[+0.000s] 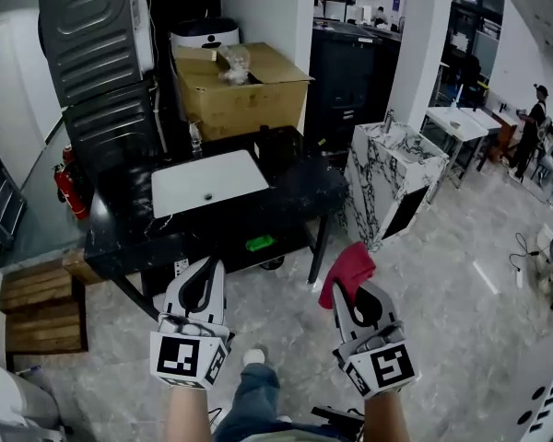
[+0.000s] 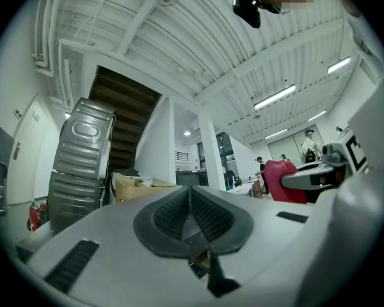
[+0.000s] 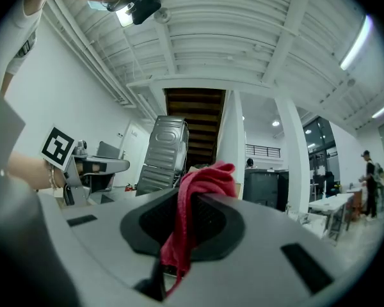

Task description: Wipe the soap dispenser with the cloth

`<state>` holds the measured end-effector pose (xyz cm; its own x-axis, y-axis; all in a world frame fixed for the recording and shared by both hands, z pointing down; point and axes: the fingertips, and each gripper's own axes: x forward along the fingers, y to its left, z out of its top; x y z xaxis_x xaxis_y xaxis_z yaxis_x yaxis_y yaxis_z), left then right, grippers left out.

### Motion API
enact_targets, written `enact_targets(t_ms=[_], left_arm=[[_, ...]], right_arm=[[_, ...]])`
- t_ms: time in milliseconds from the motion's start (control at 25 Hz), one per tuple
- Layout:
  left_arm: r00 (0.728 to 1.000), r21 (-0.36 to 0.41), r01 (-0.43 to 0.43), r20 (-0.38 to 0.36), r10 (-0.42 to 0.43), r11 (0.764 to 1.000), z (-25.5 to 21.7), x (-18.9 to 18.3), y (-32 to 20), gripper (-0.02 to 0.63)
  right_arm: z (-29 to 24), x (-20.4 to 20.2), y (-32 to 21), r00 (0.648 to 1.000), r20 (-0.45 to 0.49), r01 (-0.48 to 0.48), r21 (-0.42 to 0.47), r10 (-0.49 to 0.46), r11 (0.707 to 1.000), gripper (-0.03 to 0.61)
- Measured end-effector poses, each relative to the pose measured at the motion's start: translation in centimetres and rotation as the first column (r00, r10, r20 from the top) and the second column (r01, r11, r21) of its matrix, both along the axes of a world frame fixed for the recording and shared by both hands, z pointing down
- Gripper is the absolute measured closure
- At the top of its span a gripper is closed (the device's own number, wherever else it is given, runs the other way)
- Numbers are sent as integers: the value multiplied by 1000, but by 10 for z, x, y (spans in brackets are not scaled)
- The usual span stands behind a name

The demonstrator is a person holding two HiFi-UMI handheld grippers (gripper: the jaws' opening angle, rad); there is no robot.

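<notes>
One small upright item (image 1: 195, 137) at the surface's (image 1: 120, 233) back edge, behind the sink (image 1: 207, 182), was too small to call: dispenser or tap. A green thing (image 1: 259, 243) under the front edge, same problem. Lower end of the cloth (image 3: 201, 179) was buried between the right gripper's (image 3: 189, 196) fingers (image 3: 224, 222). Both the left forearm (image 1: 186, 414) and right forearm (image 1: 384, 417) were cut off by the head view's bottom edge.

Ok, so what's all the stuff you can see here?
table: one, black, centre
sink: one, white, set in the table
cardboard box: one, brown, behind the table
fire extinguisher: one, red, left of the table
marble cabinet: one, white with black veins, right of the table
wooden crates: two, brown, floor at left
cloth: one, red, clamped in the right gripper
left gripper: one, white, shut, empty
right gripper: one, white, shut on the cloth
</notes>
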<state>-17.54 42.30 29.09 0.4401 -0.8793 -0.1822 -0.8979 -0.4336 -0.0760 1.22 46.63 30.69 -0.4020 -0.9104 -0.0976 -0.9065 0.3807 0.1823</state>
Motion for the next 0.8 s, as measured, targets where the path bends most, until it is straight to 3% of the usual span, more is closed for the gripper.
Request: enact_targets(t_ms=[360, 480, 640, 800], left_arm=[[999, 15, -48, -21, 48, 999, 0, -7, -153, 592], [993, 18, -120, -11, 120, 993, -2, -8, -205, 507], [976, 13, -214, 36, 214, 977, 3, -4, -266, 373], [980, 1, -201, -4, 201, 980, 10, -10, -313, 246]], right_arm=[[-5, -16, -150, 1000, -4, -11, -6, 11, 1000, 529], [-8, -25, -206, 999, 32, -26, -20, 26, 999, 529], [-13, -36, -267, 998, 11, -60, -21, 60, 998, 529], [-7, -41, -305, 998, -3, -69, -47, 69, 997, 529]])
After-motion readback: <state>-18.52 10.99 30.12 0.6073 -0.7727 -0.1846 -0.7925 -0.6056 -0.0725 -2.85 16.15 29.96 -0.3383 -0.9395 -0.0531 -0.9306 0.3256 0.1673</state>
